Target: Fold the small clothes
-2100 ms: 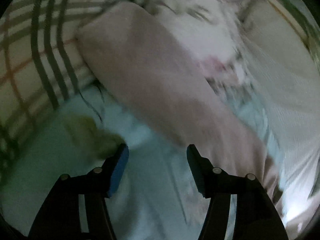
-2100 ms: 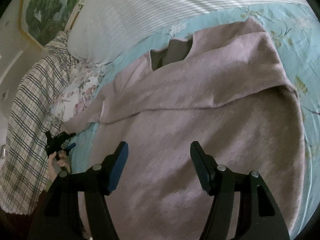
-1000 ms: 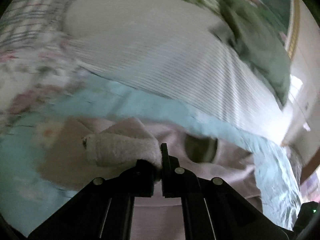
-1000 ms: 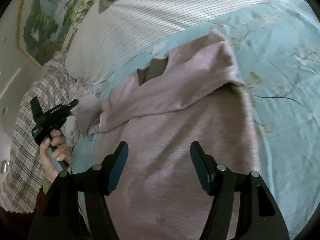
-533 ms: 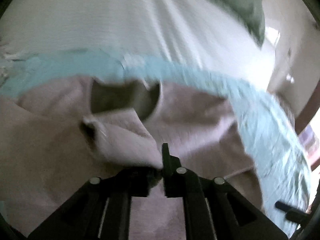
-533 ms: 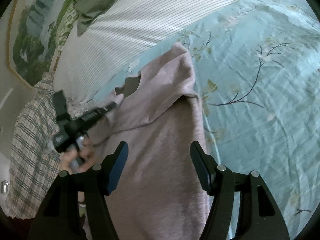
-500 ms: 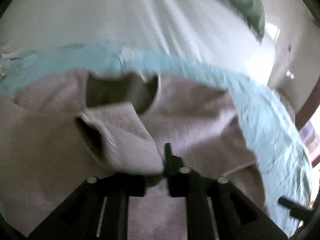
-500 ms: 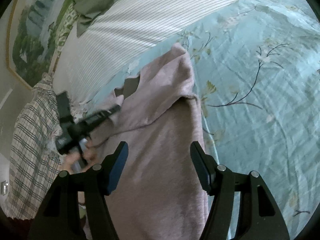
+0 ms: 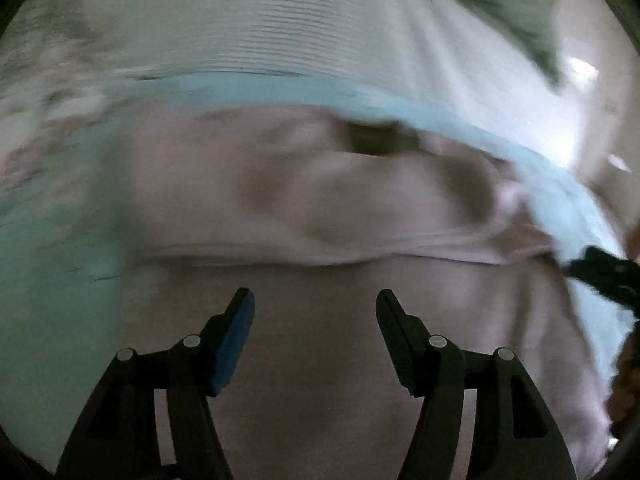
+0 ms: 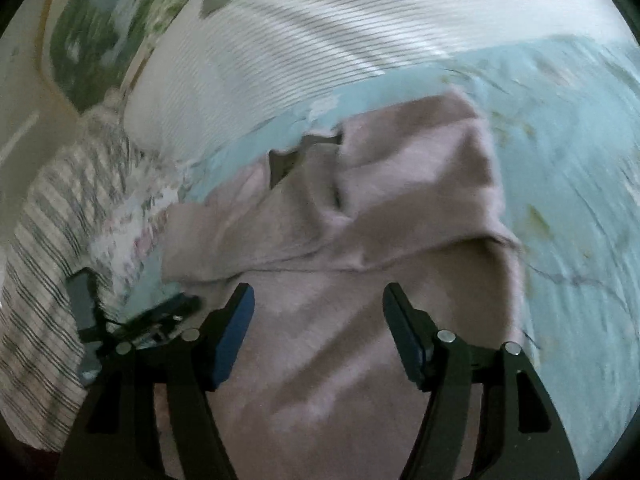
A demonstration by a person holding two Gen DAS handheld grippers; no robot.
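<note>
A dusty-pink sweater [image 9: 320, 208] lies on the light blue floral bed sheet [image 10: 580, 160], with both sleeves folded across its chest below the dark neck opening [image 10: 288, 164]. My left gripper [image 9: 314, 320] is open and empty, hovering over the sweater's lower body. My right gripper [image 10: 316, 316] is open and empty over the sweater body [image 10: 340, 360]. The left gripper also shows at the sweater's left edge in the right wrist view [image 10: 160, 316]. The right gripper shows at the right edge of the left wrist view [image 9: 604, 272]. Both views are motion-blurred.
A white striped pillow [image 10: 320, 40] lies beyond the sweater's collar. A plaid blanket [image 10: 44, 280] and a floral cloth [image 10: 132, 228] lie to the left. A green cloth [image 9: 500, 4] sits on the pillow's far side.
My left gripper let go of the sleeve cuff and opened; the sleeve now lies across the chest. The left gripper drew back toward the sweater's lower left. The right gripper stayed open.
</note>
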